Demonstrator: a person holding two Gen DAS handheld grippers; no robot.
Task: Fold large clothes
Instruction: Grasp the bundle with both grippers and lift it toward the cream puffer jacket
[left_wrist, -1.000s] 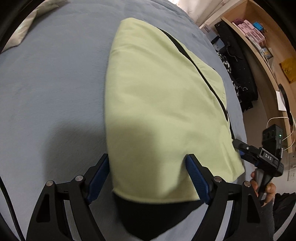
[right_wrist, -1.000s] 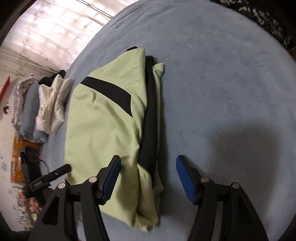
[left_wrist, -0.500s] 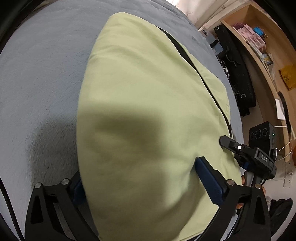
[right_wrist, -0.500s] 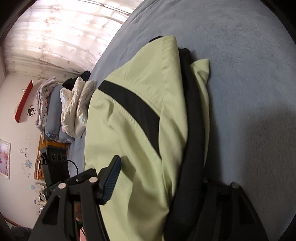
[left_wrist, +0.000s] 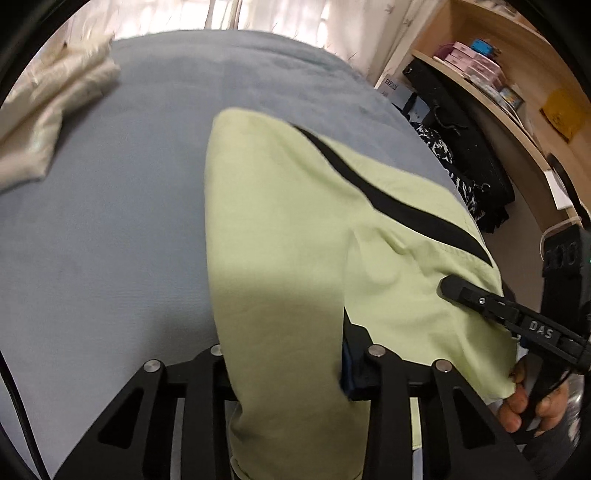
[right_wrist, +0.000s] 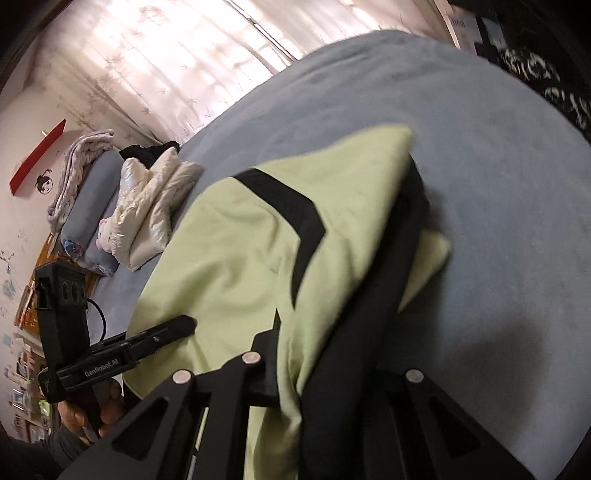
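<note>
A folded pale green garment (left_wrist: 295, 240) with a black stripe and black lining lies on the grey-blue bed (left_wrist: 110, 221). Its near end is lifted. My left gripper (left_wrist: 284, 369) is shut on the near left part of the garment; cloth hides its fingertips. My right gripper (right_wrist: 325, 369) is shut on the near right edge, where green cloth (right_wrist: 240, 240) and black lining (right_wrist: 380, 314) bunch between the jaws. Each gripper shows in the other's view: the right one (left_wrist: 517, 325) and the left one (right_wrist: 129, 354).
A folded cream jacket (right_wrist: 151, 210) and rolled grey bedding (right_wrist: 88, 206) lie at the bed's far left. A wooden shelf (left_wrist: 498, 81) with boxes and dark bags (left_wrist: 461, 147) stands along the bed's right side. A curtained window (right_wrist: 166, 55) is beyond.
Both grippers moved in over the garment's near end and shut on it. The near end is now raised off the bed and both views tilt up.
</note>
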